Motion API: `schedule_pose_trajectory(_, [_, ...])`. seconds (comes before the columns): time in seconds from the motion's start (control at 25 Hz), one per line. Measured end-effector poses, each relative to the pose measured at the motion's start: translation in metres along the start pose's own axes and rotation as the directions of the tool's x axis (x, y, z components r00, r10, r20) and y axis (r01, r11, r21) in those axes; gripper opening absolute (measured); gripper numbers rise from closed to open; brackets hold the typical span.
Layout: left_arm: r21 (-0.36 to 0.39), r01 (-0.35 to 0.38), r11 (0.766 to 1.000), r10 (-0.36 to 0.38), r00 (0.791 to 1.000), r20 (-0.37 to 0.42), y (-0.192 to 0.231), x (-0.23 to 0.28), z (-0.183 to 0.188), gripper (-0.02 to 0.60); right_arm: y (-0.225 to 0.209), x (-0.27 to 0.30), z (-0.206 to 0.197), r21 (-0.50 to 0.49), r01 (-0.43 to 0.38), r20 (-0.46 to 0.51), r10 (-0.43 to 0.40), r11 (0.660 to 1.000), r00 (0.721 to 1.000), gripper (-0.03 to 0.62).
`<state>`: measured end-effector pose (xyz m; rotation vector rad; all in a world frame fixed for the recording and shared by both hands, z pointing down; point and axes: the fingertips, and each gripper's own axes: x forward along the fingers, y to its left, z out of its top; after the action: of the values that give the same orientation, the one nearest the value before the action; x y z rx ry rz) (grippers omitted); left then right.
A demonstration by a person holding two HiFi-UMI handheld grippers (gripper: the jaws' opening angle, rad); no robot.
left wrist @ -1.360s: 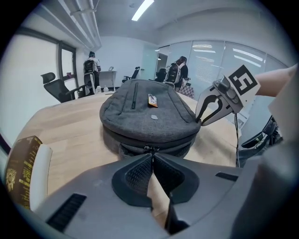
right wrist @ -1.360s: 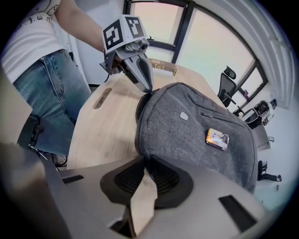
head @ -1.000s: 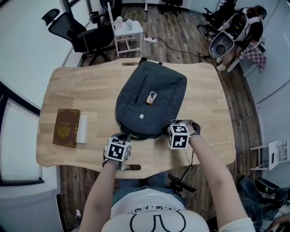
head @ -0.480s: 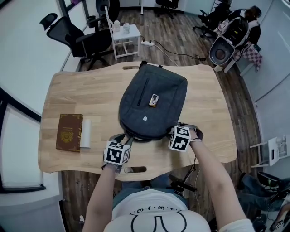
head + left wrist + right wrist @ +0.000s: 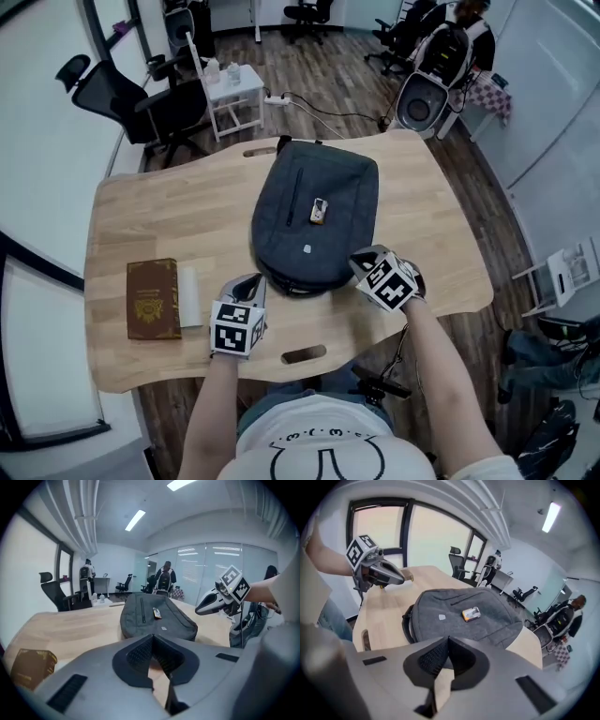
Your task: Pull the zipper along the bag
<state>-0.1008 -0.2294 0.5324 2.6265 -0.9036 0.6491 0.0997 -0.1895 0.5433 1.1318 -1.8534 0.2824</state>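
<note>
Wooden counter [image 5: 141, 211] in an office, grey bag [image 5: 319, 220] lying flat on it. At the bag's nearest edge hover the left gripper [image 5: 249, 284] and right gripper [image 5: 364, 262], both jaws just closed together, nothing between.

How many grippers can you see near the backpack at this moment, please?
2. The left gripper is by the backpack's near-left edge; the right gripper is by its near-right edge. Both have just closed and hold nothing. None looks hidden.

The backpack [image 5: 314, 225] lies mid-way across the table [image 5: 141, 206], a small tag [image 5: 319, 212] on top. Well to its left lies a book [image 5: 153, 299], a narrow block [image 5: 189, 297] just beside its right edge.
</note>
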Motion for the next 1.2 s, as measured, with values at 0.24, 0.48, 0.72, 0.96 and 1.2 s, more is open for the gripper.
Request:
schedule_pose_trajectory(0.24, [0.047,0.000,0.999,-0.007,0.990,0.139,0.013,-0.024,0.054,0.015,0.004,-0.054,0.055,0.108,0.182,0.153,-0.198,0.977,0.968,0.052])
schedule_pose_trajectory(0.48, [0.040,-0.061,0.997,0.047,0.956,0.291,0.020,-0.056,0.111,0.015,0.003,-0.118,0.094,0.212,0.303,0.286,-0.355,0.929,0.890,0.052])
schedule_pose_trajectory(0.72, [0.009,-0.119,0.993,0.106,0.917,0.385,0.007,-0.089,0.156,0.015,-0.018,-0.181,0.101,0.343,0.320,0.387,-0.443,0.883,0.809,0.052])
schedule_pose_trajectory(0.96, [0.039,-0.195,0.980,0.154,0.869,0.470,-0.025,-0.120,0.199,0.015,-0.034,-0.243,0.113,0.383,0.304,0.510,-0.474,0.872,0.718,0.051])
schedule_pose_trajectory(1.2, [0.106,-0.284,0.953,0.188,0.827,0.530,-0.053,-0.141,0.230,0.015,-0.050,-0.283,0.122,0.384,0.308,0.577,-0.487,0.870,0.656,0.051])
